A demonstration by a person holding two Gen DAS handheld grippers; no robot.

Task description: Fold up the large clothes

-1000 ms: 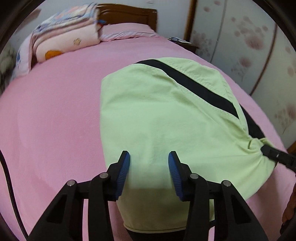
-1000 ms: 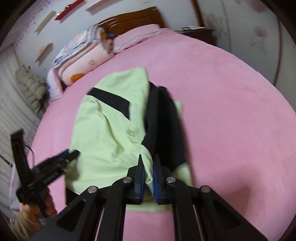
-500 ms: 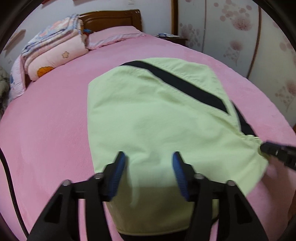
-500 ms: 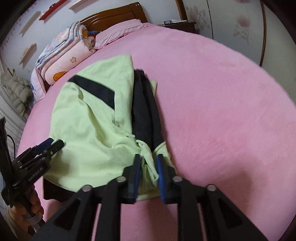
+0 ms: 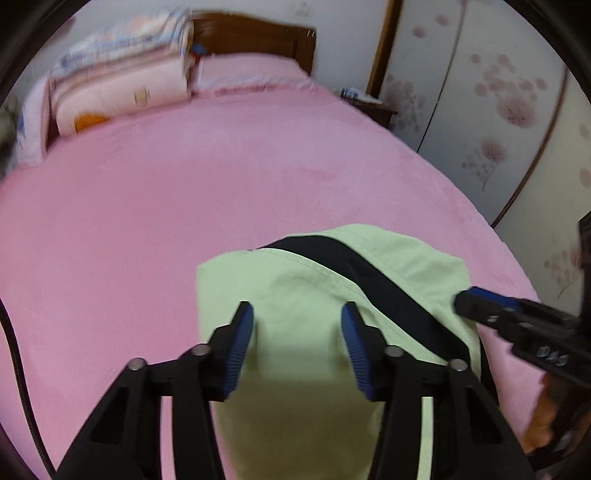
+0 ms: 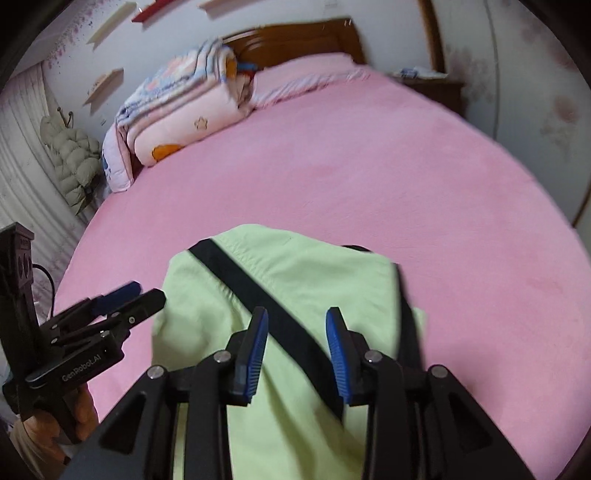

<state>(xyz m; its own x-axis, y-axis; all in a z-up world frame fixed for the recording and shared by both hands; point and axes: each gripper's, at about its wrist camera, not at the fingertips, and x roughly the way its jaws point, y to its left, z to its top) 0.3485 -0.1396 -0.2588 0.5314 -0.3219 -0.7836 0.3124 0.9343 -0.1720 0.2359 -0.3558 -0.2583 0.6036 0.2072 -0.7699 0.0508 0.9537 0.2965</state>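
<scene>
A pale green garment (image 5: pixel 314 280) with a black diagonal stripe (image 6: pixel 236 280) lies folded on the pink bed (image 5: pixel 147 206). My left gripper (image 5: pixel 297 317) hovers over its near half. The jaws are closing with only flat cloth below them, nothing pinched. My right gripper (image 6: pixel 297 321) hovers over the same garment. Its jaws are opening, and the stripe runs beneath the gap without being gripped. Each gripper shows in the other's view: the right gripper (image 5: pixel 469 301) at the garment's right edge, the left gripper (image 6: pixel 147 295) at its left edge. The garment's near end is hidden under the fingers.
Folded quilts (image 6: pixel 177 107) and a pink pillow (image 6: pixel 306 74) lie against the wooden headboard (image 5: pixel 255 33). A nightstand (image 6: pixel 432 86) and flowered wardrobe doors (image 5: pixel 498 110) stand to the right. A padded jacket (image 6: pixel 72 162) hangs at the left. A hand (image 6: pixel 55 424) holds the left gripper.
The right gripper's jaws, shut on a bunched edge of the garment a second ago, have parted and let it go. Both grippers have moved forward over the garment, which now sits lower in both views.
</scene>
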